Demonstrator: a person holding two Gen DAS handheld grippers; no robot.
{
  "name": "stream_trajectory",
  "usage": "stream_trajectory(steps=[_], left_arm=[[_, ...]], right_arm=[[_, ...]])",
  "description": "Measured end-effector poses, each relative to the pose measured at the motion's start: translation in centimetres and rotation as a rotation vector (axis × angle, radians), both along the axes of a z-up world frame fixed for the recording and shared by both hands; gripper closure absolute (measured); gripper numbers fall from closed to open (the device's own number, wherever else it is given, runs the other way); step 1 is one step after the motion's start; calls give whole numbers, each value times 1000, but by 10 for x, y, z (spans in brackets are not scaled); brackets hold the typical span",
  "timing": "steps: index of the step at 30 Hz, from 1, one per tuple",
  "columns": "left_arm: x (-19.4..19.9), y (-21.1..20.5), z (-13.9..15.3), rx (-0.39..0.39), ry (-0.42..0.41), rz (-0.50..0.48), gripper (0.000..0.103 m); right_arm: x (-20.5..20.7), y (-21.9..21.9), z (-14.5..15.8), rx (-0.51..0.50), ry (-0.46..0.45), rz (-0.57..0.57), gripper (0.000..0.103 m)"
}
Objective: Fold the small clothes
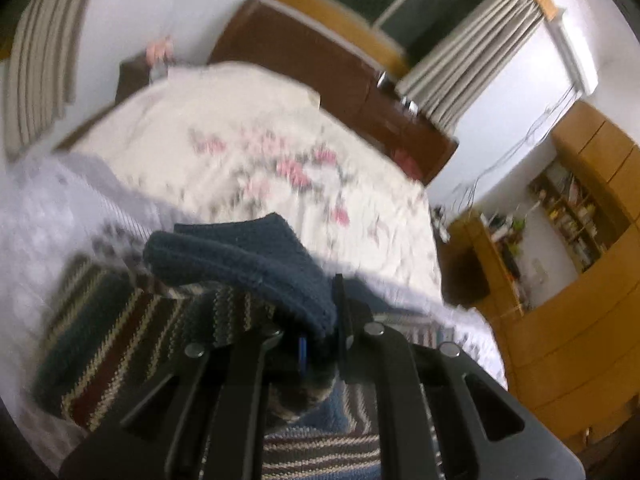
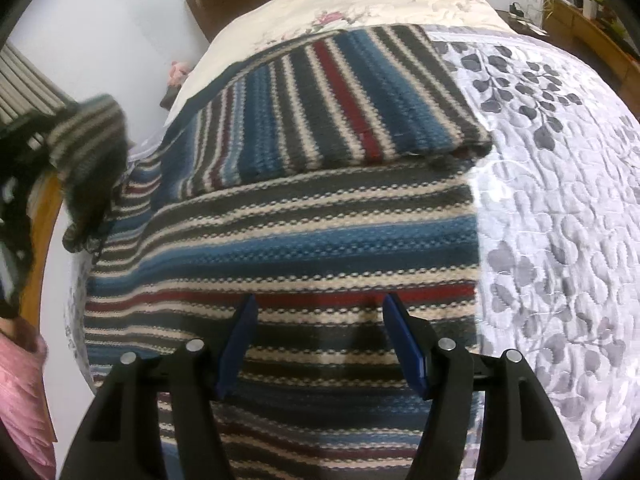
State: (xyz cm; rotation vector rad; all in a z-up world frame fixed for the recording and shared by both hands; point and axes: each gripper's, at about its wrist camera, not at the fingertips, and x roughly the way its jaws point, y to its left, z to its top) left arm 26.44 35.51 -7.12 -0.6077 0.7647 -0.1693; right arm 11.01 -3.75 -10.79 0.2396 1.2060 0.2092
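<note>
A striped knit sweater (image 2: 280, 232) in blue, grey, cream and dark red lies on the bed, its right sleeve (image 2: 352, 96) folded across the chest. My right gripper (image 2: 320, 312) hovers open just above the sweater's lower body, nothing between its blue pads. In the left wrist view my left gripper (image 1: 320, 336) is shut on the sweater's dark blue ribbed cuff (image 1: 248, 260), held up over the striped cloth (image 1: 120, 340). The lifted sleeve (image 2: 88, 152) shows blurred at the left edge of the right wrist view.
A grey leaf-print quilt (image 2: 552, 208) covers the near part of the bed; a cream floral bedspread (image 1: 256, 144) lies beyond, against a brown headboard (image 1: 320, 64). Wooden cabinets and shelves (image 1: 568, 240) stand right. A pink sleeve (image 2: 24, 396) is at the lower left.
</note>
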Motion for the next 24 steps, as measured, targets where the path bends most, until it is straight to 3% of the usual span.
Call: stream_trajectory(steps=[7, 11, 14, 18, 21, 24], left_arm=[[17, -16, -91, -47, 184, -71, 93], [13, -23, -121, -59, 253, -151, 84], [-13, -16, -113, -127, 220, -212, 74], [-63, -2, -79, -175, 91, -355, 58], [-93, 18, -61, -108, 18, -352, 53], [-101, 47, -60, 25, 30, -223, 52]], right_arm=[[8, 2, 3, -6, -4, 15, 38], [18, 17, 7, -26, -10, 42, 38], [28, 31, 15, -45, -28, 69, 38], [48, 59, 29, -63, -55, 124, 38], [66, 87, 34, -45, -58, 194, 38], [84, 125, 37, -37, -60, 266, 38]])
